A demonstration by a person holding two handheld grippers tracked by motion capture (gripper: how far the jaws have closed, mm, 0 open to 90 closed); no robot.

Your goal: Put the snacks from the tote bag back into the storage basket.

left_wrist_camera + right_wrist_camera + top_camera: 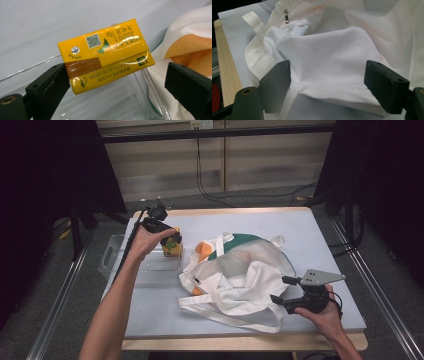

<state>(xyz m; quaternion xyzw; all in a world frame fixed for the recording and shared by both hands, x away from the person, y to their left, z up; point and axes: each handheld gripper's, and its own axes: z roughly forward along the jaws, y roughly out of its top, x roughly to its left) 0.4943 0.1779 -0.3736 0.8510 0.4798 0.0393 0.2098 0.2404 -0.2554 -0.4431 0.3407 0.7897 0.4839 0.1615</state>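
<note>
Your left gripper (172, 241) is at the far left of the table (310, 235), above the clear tray (112, 251). Its jaws stand wide. The yellow carton (105, 58) sits between them, tilted, over the tray's right end. In the left gripper view the left pad (53, 82) touches the carton's brown-taped end; the right pad (187, 83) stands apart from the carton. No grip is applied.

The white bag (240, 275) lies crumpled at the table's centre, just right of the tray, with orange and green patches showing. Its straps (225, 315) trail toward the near edge.

Your right gripper (281, 291) is at the near right, pointing left at the bag. Its jaws stand wide. In the right gripper view a fold of white cloth (327, 60) lies between the pads, not clamped.
</note>
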